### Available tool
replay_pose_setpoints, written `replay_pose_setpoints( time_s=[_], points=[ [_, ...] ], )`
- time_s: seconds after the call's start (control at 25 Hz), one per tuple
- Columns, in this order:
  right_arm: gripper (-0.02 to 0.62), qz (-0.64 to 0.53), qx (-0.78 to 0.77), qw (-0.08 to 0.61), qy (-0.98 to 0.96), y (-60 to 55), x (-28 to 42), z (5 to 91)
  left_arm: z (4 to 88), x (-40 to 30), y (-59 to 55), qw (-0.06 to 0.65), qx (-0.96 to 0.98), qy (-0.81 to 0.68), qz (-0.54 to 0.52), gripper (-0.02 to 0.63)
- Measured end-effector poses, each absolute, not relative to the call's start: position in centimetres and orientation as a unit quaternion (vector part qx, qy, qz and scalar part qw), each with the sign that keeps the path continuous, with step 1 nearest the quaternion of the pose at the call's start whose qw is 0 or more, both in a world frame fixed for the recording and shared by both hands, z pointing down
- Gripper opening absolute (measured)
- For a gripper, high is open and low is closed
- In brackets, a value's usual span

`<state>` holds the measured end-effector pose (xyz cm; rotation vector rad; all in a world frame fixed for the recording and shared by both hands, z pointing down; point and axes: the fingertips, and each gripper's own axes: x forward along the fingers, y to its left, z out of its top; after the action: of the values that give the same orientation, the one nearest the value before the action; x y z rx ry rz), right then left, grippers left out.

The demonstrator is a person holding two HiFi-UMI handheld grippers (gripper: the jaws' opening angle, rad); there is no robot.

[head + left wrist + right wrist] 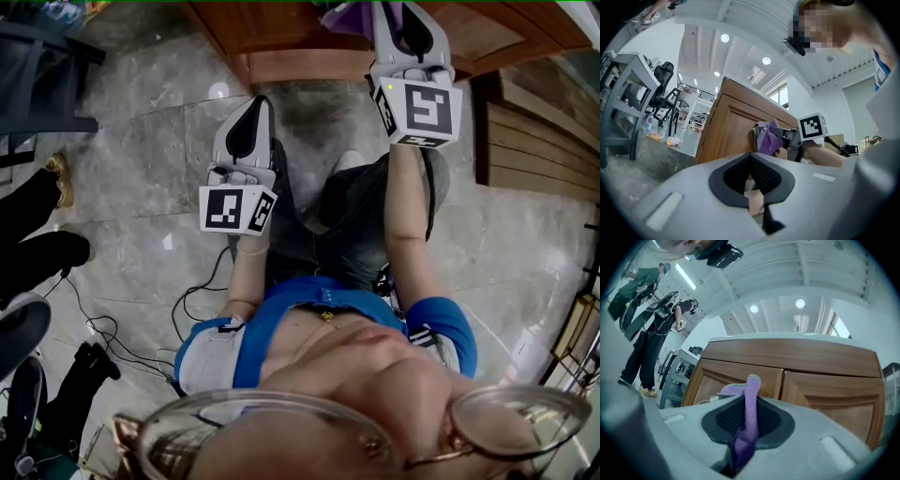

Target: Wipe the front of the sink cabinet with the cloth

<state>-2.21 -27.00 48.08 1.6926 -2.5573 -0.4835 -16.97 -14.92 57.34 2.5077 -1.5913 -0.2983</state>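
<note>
The wooden sink cabinet [281, 37] runs along the top of the head view, and its panelled doors [825, 366] fill the right gripper view. My right gripper [405, 28] is raised against the cabinet front, shut on a purple cloth [750, 420] that sticks up between its jaws. A bunch of the cloth [345, 17] shows beside it on the wood. My left gripper [253, 117] hangs lower, over the floor and away from the cabinet, with its jaws shut and nothing in them. From the left gripper view I see the cloth [768, 138] pressed to the cabinet [726, 133].
Grey stone floor [159, 150] lies below the cabinet. Black cables [112, 333] trail at the lower left. A bystander's legs and shoes [42, 202] stand at the left edge, by a dark frame [47, 66]. A slatted wooden panel [544, 141] lies at the right.
</note>
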Motion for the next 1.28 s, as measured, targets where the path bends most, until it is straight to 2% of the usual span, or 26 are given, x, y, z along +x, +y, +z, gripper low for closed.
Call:
replay_pose_setpoints(
  time_s=[0.52, 0.8, 1.28],
  points=[
    [0.052, -0.134, 0.536, 0.085, -0.829, -27.4, -3.0, 53.5, 57.1, -17.1, -15.0, 0.081, 0.837, -0.531, -0.102, 0.000],
    [0.052, -0.132, 0.533, 0.084, -0.831, -27.4, -3.2, 53.7, 57.0, -17.0, -15.2, 0.066, 0.837, -0.537, -0.088, 0.000],
    [0.052, -0.116, 0.486, 0.059, -0.864, -27.4, -7.5, 53.7, 57.1, -17.9, -14.2, 0.062, 0.828, -0.551, -0.084, 0.000]
  ],
)
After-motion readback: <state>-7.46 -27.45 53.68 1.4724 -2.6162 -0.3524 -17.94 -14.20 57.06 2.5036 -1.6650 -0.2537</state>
